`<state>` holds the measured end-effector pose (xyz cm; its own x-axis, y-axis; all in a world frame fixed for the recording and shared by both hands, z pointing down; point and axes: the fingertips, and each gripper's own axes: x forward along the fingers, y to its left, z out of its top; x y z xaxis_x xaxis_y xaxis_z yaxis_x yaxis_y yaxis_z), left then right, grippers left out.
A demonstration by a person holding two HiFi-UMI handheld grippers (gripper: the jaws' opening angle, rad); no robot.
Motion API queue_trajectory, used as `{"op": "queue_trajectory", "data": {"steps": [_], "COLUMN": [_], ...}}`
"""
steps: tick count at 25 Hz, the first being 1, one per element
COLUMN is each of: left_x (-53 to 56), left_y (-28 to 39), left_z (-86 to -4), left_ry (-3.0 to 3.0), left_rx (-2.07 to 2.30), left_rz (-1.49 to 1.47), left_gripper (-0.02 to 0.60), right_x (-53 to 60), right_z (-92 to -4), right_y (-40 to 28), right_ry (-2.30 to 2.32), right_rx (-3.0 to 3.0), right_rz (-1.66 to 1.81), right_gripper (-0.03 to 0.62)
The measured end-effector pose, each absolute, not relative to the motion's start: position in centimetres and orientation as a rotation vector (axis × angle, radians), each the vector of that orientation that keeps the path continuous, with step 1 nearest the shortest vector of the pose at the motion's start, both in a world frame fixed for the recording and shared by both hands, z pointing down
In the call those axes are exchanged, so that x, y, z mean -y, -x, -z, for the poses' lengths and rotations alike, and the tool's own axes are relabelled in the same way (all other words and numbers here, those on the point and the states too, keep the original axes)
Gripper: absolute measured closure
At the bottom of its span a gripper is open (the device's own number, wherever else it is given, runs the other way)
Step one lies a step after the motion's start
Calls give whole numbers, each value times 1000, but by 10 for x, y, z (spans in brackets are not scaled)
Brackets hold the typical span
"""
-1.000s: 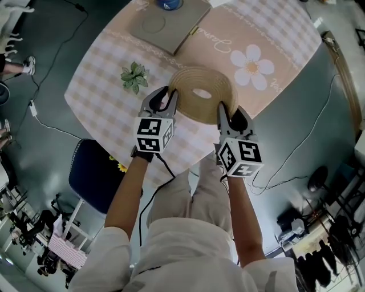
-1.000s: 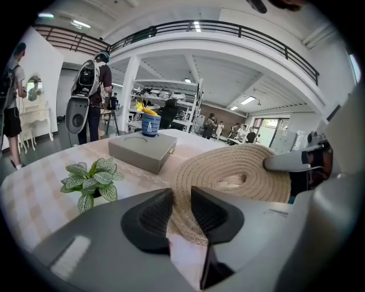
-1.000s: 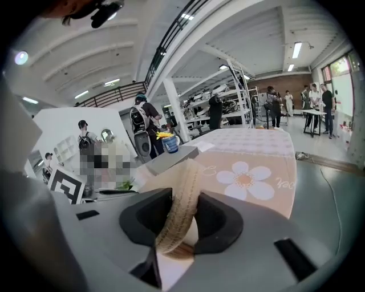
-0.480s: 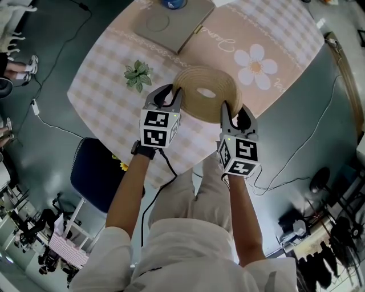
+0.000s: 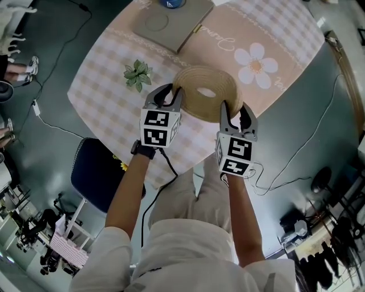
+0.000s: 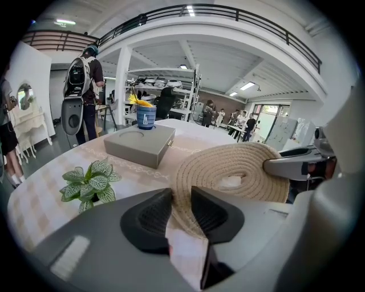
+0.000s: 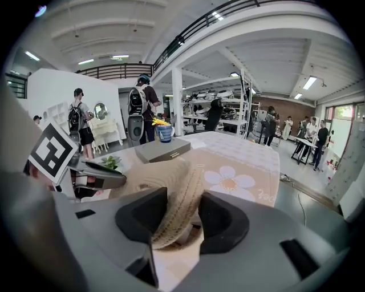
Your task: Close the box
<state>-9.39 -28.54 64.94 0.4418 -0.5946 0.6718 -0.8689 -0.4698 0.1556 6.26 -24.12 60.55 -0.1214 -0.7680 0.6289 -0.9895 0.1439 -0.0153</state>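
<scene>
Since the woven rope lid [image 5: 204, 92] looks light, pliant and rough-surfaced, its rim suits gripping: the left gripper [image 5: 170, 94] pinches it, the right gripper [image 5: 235, 109] is opening its jaws around it, near the front edge of the bench [image 5: 108, 85].

A large workshop hall is shown: a railed gallery [image 6: 165, 11] overhead, metal shelves [image 6: 191, 94] behind, and cables [image 5: 54, 64] trailed across the floor [image 5: 45, 142].
</scene>
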Motion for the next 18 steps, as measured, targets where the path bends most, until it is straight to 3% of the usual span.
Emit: {"op": "queue_trajectory", "data": {"steps": [18], "left_x": [284], "left_y": [92], "left_z": [-651], "left_ry": [-2222], "left_rx": [1230], "left_rz": [-819], "left_gripper": [472], "right_x": [240], "right_z": [-621], "right_y": [-72], "right_ry": [-1618], "right_rx": [1848], "right_rz": [-506], "right_gripper": [367]}}
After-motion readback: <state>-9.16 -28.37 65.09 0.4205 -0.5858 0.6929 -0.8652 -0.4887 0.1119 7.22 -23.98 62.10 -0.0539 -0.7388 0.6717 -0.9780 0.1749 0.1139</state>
